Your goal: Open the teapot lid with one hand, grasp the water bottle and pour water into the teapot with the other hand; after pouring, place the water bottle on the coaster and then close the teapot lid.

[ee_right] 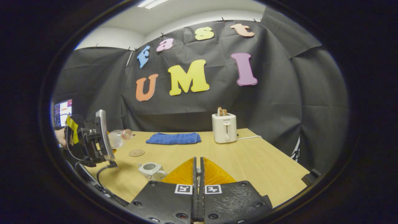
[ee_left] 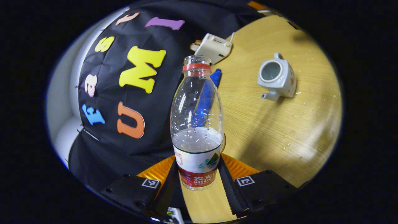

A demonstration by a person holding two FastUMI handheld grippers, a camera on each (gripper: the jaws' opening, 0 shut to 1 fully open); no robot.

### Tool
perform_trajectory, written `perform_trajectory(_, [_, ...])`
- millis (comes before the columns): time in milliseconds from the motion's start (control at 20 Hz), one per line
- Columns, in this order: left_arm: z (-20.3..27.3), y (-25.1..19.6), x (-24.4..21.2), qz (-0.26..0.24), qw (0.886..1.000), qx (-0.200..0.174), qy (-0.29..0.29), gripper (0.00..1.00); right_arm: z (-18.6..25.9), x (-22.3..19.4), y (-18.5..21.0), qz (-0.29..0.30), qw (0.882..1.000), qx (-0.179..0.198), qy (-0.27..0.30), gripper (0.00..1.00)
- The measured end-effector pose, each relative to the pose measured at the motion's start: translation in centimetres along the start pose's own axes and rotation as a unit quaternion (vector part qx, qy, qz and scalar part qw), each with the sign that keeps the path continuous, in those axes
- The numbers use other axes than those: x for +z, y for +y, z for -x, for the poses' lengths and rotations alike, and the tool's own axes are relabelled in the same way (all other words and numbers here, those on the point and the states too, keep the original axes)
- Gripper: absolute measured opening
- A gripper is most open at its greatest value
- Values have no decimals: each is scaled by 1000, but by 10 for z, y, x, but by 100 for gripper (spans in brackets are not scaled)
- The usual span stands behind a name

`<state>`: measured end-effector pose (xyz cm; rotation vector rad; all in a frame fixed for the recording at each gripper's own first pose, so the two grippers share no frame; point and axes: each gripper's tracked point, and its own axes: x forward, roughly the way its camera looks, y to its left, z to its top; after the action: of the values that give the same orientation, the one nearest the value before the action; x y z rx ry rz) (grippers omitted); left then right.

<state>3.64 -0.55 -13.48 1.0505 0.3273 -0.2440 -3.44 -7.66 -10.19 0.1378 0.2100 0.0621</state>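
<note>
The bottle (ee_left: 197,124) is clear plastic with a red neck ring and a white, green and red label. The teapot (ee_left: 277,77) is white with small reddish marks, on a pale wood-grain table (ee_right: 248,161). Far off lie a blue cloth (ee_right: 174,138), a cream toaster (ee_right: 224,127) and a tan round coaster (ee_right: 136,152).

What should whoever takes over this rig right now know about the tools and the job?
Left tool: shut on the uncapped bottle, about a third full, held tilted above the table.
Right tool: shut; whether it holds anything, I cannot tell.
Teapot: on the table, open. Coaster: bare.
Done: teapot opened, bottle grasped. Pouring: unclear.
Left: bottle onto coaster, close teapot.
</note>
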Motion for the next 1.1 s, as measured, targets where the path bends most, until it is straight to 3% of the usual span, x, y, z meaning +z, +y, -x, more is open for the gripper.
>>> perform_trajectory(100, [2, -10, -9, 95, 995, -19, -3, 75, -1, 3, 4, 0, 1000, 2, 0, 0])
perform_trajectory(200, [5, -12, -11, 203, 979, -29, -20, 75, -2, 5, 10, 7, 1000, 4, -1, 0])
perform_trajectory(350, [9, -12, -7, 362, 930, -47, -47, 75, -4, 5, 22, 11, 1000, 10, 1, 0])
perform_trajectory(450, [3, -11, -4, 426, 901, -53, -57, 75, -7, 3, 30, 13, 1000, 18, 6, 0])
perform_trajectory(850, [-42, 20, -2, 524, 843, -44, -113, 75, -8, 0, 35, 12, 1000, 16, 13, 0])
perform_trajectory(1100, [-92, 31, 4, 551, 825, -50, -116, 75, -3, 1, 34, 17, 1000, 9, 7, 0])
